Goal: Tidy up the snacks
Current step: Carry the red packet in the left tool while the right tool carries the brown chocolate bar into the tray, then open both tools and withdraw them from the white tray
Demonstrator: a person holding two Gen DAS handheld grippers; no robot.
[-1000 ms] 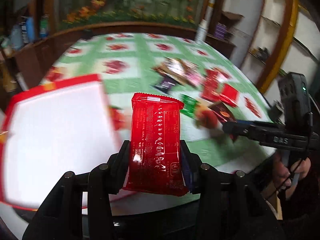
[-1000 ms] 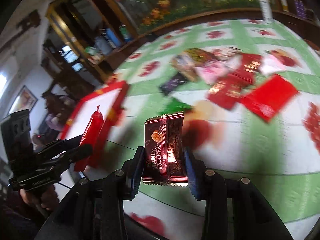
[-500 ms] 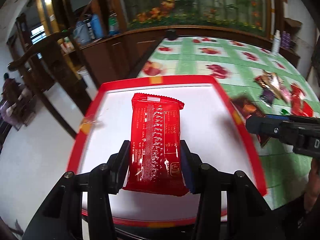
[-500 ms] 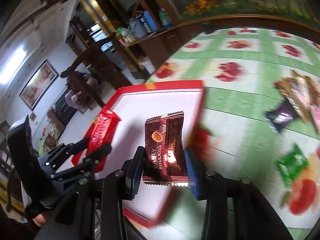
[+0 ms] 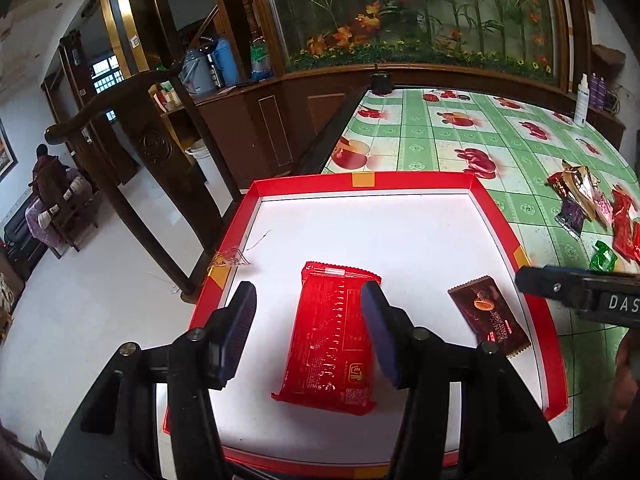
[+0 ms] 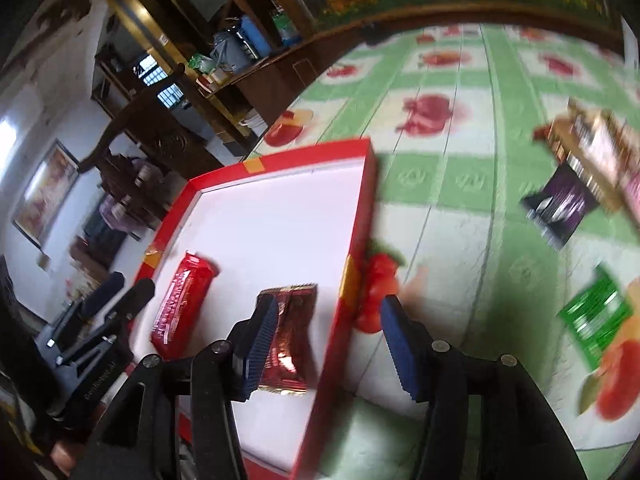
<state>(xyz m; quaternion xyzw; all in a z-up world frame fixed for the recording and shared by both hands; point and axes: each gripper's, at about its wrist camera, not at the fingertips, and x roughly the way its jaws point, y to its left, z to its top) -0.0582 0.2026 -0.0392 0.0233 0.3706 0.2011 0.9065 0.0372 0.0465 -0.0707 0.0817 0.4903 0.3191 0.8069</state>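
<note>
Green-and-white checked oilcloth printed with red fruit covers the surface (image 5: 460,148), which runs back to dark wooden cabinets and a glass-fronted display of artificial flowers; a carved dark chair (image 5: 132,128) stands on the pale floor to the left. A red-rimmed tray (image 5: 360,179) with a white floor sits at the near corner of the surface. Inside it lie a red snack packet (image 5: 332,340) and, just beside it to the right, a brown chocolate packet (image 5: 490,316), both flat and apart from each other. More wrappers lie in a loose cluster (image 5: 592,208) farther right on the cloth, well apart from the tray. The left gripper (image 5: 308,328) tilts down over the tray, its jaws opening with the red packet lying released between them. The right gripper (image 6: 326,344) also angles down across the tray's right rim, its jaws opening and clear of the brown packet, which rests on the tray floor by the left jaw.
</note>
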